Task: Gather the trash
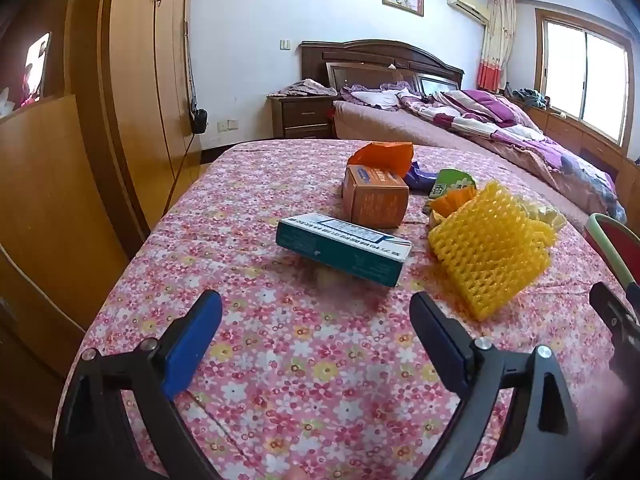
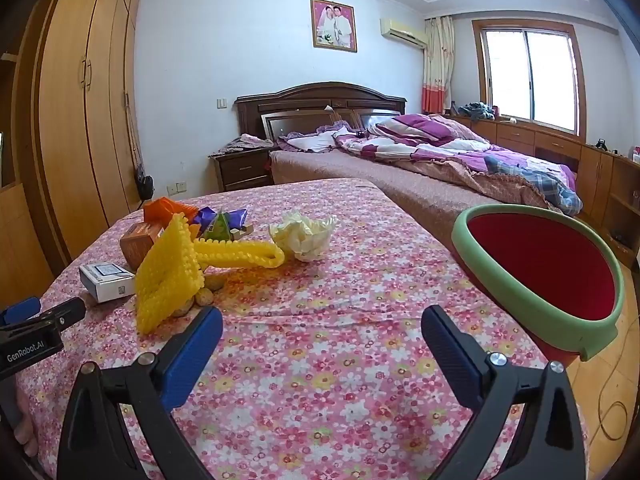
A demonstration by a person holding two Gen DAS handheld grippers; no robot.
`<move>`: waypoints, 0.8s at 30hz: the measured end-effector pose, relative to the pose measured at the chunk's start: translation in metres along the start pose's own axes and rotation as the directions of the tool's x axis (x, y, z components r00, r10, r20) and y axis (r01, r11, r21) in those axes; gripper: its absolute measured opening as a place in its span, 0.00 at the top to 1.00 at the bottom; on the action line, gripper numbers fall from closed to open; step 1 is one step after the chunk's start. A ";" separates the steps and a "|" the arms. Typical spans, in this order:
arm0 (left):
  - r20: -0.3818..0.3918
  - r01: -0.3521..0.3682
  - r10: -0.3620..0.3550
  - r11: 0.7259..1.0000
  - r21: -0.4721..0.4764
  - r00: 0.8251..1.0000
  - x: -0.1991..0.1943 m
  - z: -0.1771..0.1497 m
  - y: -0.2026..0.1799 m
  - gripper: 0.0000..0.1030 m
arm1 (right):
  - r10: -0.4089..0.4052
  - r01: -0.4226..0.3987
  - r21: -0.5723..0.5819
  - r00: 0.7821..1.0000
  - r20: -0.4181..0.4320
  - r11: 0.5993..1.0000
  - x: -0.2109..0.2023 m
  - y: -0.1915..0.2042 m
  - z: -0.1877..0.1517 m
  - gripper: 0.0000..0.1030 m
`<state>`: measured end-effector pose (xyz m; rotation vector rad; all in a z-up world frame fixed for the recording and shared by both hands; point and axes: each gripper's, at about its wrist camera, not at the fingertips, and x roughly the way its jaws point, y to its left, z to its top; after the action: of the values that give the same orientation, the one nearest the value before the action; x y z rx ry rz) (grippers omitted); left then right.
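Trash lies on a table with a pink flowered cloth [image 1: 280,360] [image 2: 360,300]. A teal and white carton [image 1: 344,250] [image 2: 106,280] sits nearest, with an orange-brown box [image 1: 376,196] [image 2: 140,242] behind it. Yellow foam netting [image 1: 492,248] [image 2: 170,272] stands to the right, a second yellow net [image 2: 240,254] beside it. Orange, purple and green wrappers [image 1: 452,184] [image 2: 218,224] lie behind, and a crumpled white tissue [image 2: 304,234] further right. My left gripper [image 1: 316,308] hangs open short of the carton. My right gripper [image 2: 322,322] is open over bare cloth.
A red bin with a green rim [image 2: 540,272] [image 1: 612,244] stands at the table's right edge. Small brown nuts [image 2: 204,296] lie under the netting. A wooden wardrobe [image 1: 132,80] is on the left, a bed [image 2: 440,160] behind the table, and a hand [image 2: 24,420] at the lower left.
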<state>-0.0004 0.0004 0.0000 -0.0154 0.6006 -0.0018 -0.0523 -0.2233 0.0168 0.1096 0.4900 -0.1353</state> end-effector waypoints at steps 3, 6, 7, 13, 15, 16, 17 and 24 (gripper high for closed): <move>-0.003 0.001 -0.001 1.000 0.000 1.000 0.000 0.000 0.000 0.08 | -0.002 0.002 -0.003 1.000 0.002 1.000 0.000 0.001 0.000 0.01; -0.012 0.002 -0.002 1.000 -0.003 1.000 0.001 0.000 0.001 0.08 | -0.002 0.002 -0.001 1.000 0.003 1.000 0.000 0.000 0.000 0.01; -0.011 0.002 -0.002 1.000 -0.002 1.000 0.001 0.000 0.001 0.08 | -0.002 0.002 -0.001 1.000 0.003 1.000 0.000 -0.001 0.000 0.01; -0.014 0.002 -0.002 1.000 -0.004 1.000 0.001 0.000 0.000 0.08 | -0.006 0.006 -0.011 1.000 0.003 1.000 0.000 0.001 0.000 0.01; -0.014 0.002 -0.002 1.000 -0.004 1.000 0.001 0.000 0.000 0.08 | -0.006 0.006 -0.011 1.000 0.004 1.000 0.000 0.000 0.000 0.01; -0.013 0.001 -0.001 1.000 -0.003 1.000 0.001 0.000 0.000 0.08 | -0.007 0.007 -0.011 1.000 0.003 1.000 0.000 0.000 0.000 0.01; -0.013 0.001 -0.001 1.000 -0.003 1.000 0.001 0.000 0.000 0.08 | -0.007 0.007 -0.012 1.000 0.003 1.000 0.000 -0.001 0.000 0.01; -0.014 0.003 -0.003 1.000 -0.004 1.000 0.001 0.000 0.000 0.08 | -0.007 0.007 -0.013 1.000 0.003 1.000 0.001 0.000 0.000 0.01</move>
<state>0.0003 0.0008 -0.0003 -0.0202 0.6143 -0.0039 -0.0516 -0.2238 0.0161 0.0948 0.4878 -0.1390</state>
